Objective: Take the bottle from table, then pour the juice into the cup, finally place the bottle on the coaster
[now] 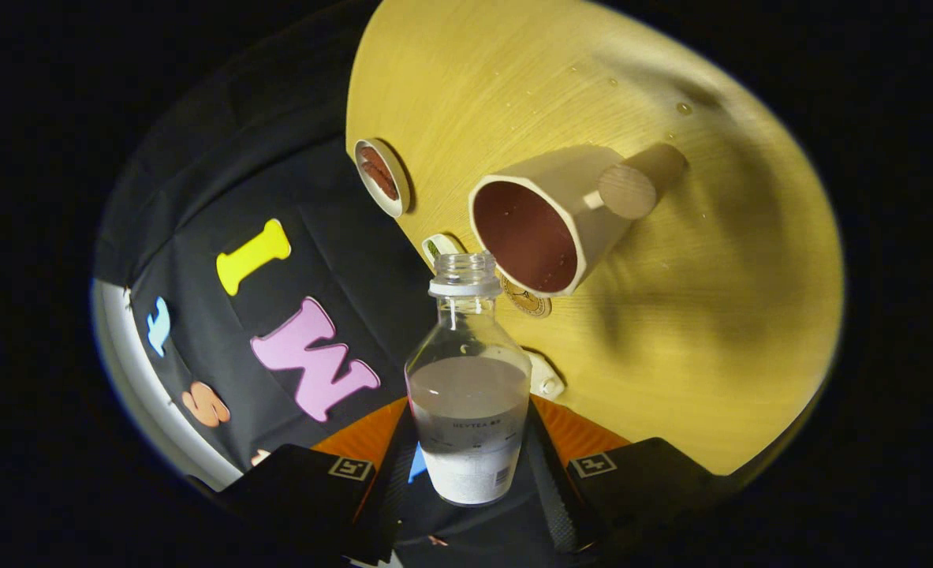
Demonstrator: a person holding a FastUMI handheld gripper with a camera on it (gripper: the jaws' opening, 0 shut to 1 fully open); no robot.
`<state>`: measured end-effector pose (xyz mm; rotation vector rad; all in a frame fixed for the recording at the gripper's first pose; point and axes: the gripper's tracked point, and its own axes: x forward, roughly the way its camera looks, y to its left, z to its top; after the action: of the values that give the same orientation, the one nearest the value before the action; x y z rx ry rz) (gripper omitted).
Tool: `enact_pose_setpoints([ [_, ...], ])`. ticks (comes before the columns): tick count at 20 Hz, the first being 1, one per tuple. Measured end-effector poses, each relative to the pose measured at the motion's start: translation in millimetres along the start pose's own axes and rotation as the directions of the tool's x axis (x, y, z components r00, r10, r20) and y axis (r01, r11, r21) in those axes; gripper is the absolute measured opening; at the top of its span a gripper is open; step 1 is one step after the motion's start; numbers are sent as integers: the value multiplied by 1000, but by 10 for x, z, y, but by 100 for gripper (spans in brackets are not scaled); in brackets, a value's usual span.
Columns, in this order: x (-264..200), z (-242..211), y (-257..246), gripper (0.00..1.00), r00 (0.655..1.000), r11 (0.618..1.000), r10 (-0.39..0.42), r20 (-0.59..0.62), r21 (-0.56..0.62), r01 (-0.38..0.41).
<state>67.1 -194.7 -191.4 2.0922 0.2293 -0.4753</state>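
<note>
Gripper view: I see everything tilted, the counter swung up on the right and the booth's dark cloth wall on the left.
Tool: my tool [470, 473] has both fingers pressed on the lower body of the bottle, one on each side; it is clamped on it.
Bottle: the bottle [468, 394] is clear plastic, rounded at the shoulders, narrowing to a ribbed, threaded neck with no cap on. It stands between the fingers, its open mouth pointing away from me toward the cup.
Juice: a pale, milky, opaque liquid [466, 410] fills roughly the lower half of the bottle, its surface slanted a little.
Cup: the cup [549, 217] is a cream, matte mug with faceted sides and a dark reddish glazed inside; a round wooden knob handle sticks out on its right. Its rim sits just beyond and right of the bottle mouth.
Coaster: a small round coaster [383, 177], pale rim with brownish centre, lies on the counter to the left of the cup, well apart from the bottle.
Counter: the counter [710, 315] is light yellow wood with fine straight grain, a few droplets shining on its far part.
</note>
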Motion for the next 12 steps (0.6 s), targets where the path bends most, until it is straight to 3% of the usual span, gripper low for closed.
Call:
enact_pose_setpoints([
  [3,-18,1,-111,76,999,984,-33,29,-176,37],
  [6,-38,50,-207,76,996,941,-37,86,-331,64],
  [12,-103,8,-137,76,985,796,48,163,-602,60],
])
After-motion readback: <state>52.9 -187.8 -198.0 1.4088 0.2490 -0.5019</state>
